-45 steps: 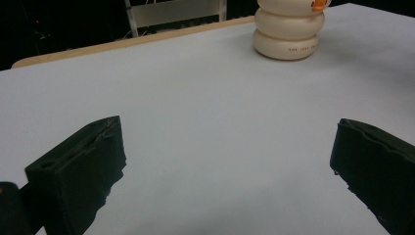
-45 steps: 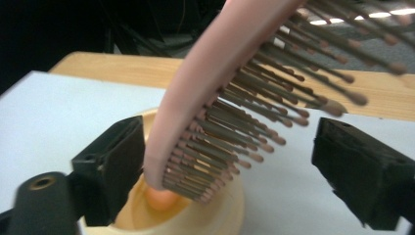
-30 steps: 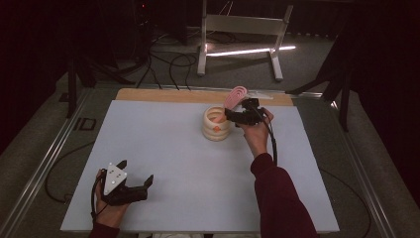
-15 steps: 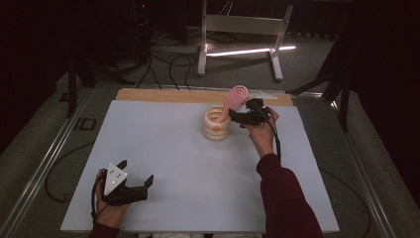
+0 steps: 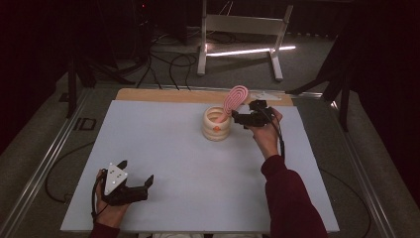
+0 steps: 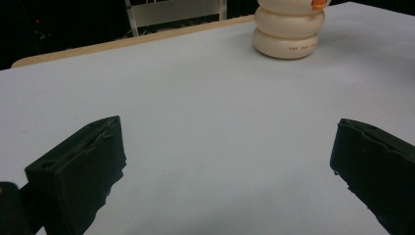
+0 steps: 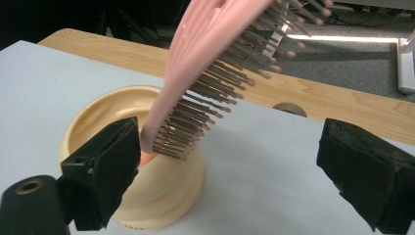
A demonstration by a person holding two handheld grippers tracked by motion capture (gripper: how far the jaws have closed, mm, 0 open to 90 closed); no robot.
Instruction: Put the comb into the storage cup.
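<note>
A pink hairbrush point(image 7: 210, 63) stands handle-down in the cream ribbed cup point(image 5: 217, 124) at the far middle of the bench point(image 5: 163, 148), head leaning out over the rim. It looks light, stiff and plastic, best pinched at the neck below the bristles; the handle is hidden inside the cup. The right claw point(image 7: 235, 171) gapes around it, and the left claw point(image 6: 225, 171) rests wide apart near the front edge.

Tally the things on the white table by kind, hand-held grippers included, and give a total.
Hairbrush: 1, pink, standing in the holder.
Cream holder: 1.
Hand-held grippers: 2, left hand-held gripper and right hand-held gripper, both with jaws apart.
Total: 4.
</note>
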